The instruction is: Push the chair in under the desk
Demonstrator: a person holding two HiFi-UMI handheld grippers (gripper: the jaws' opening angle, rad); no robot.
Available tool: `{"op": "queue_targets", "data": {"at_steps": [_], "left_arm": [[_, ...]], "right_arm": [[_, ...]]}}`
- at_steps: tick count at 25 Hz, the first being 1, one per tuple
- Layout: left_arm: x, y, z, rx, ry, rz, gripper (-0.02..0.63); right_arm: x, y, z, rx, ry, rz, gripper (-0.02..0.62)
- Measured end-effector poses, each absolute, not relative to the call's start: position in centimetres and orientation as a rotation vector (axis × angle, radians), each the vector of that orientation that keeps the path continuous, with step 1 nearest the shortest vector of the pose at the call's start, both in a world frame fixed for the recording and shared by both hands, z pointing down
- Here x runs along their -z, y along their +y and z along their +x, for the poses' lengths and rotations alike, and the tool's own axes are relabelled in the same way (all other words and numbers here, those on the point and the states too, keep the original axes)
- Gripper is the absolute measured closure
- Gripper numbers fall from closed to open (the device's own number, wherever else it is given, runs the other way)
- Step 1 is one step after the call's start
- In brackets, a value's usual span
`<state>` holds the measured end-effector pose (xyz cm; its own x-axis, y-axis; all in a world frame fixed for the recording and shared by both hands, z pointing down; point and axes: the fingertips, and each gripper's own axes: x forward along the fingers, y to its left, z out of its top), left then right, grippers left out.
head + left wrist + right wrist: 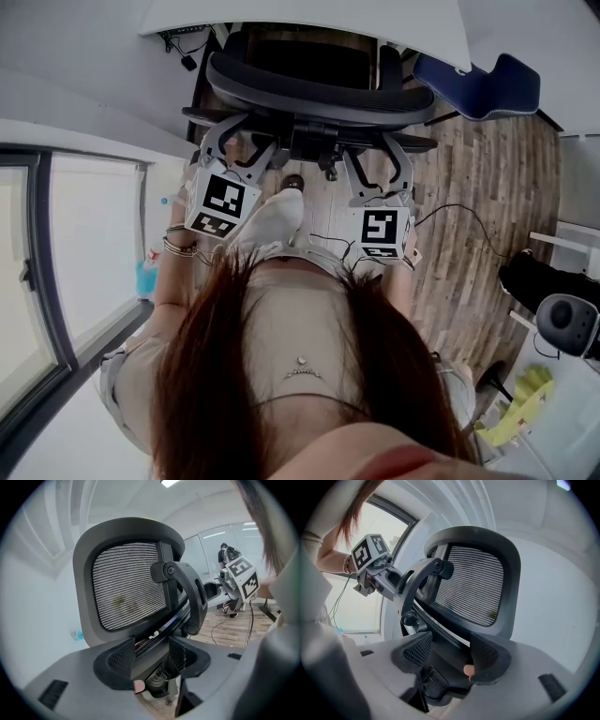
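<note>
Seen from above in the head view, a black mesh-backed office chair (319, 89) stands with its seat partly beneath the white desk (309, 19). My left gripper (234, 141) is shut on the left side of the chair's lower back frame. My right gripper (380, 159) is shut on the right side of that frame. In the left gripper view the frame bar (154, 634) fills the gap at my left gripper (152, 656), under the mesh headrest (126, 585). In the right gripper view my right gripper (450, 653) holds the same bar (440, 637).
A blue padded seat (487, 84) stands at the back right. A black cable (459, 216) runs across the wooden floor. A glass wall (84, 244) is at the left, with a blue spray bottle (147, 272) by it. Yellow gloves (520, 408) lie at the right.
</note>
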<state>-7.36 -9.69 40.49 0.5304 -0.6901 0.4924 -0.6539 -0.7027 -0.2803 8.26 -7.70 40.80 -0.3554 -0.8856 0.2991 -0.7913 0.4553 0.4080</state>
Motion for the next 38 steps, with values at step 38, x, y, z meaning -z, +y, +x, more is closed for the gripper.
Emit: {"op": "queue_targets", "data": {"at_steps": [38], "left_arm": [[-40.1,-18.6,-7.7,0.888,1.179,-2.691,0.387]], "right_arm": [[-41.1,-16.0,8.4,0.246,-2.195,1.442,0.339]]}}
